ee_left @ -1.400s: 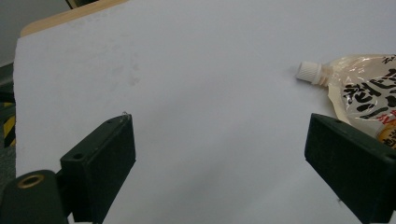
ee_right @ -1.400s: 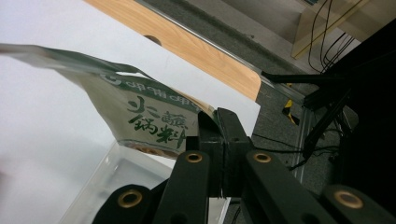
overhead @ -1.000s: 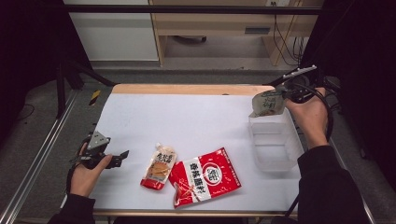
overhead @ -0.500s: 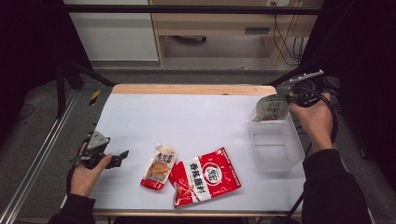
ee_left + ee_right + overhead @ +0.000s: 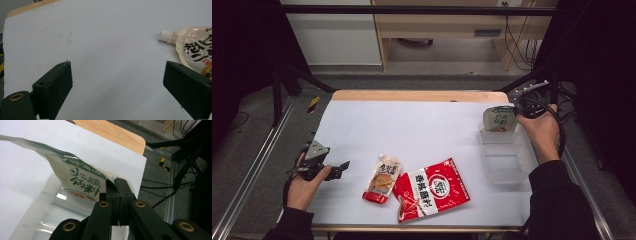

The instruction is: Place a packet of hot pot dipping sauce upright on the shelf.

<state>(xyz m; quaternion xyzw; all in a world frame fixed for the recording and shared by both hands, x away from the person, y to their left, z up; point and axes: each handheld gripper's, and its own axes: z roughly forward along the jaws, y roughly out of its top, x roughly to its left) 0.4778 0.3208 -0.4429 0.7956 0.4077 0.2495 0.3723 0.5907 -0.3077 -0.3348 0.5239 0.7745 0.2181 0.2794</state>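
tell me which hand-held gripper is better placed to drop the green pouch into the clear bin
Right. The right hand-held gripper is already shut on the green pouch, holding it above the far end of the clear bin. The left hand-held gripper is open and empty, near the spouted pouch.

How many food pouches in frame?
3: green-print pouch in the right tongs over the clear bin; spouted pouch and red pouch on the table.
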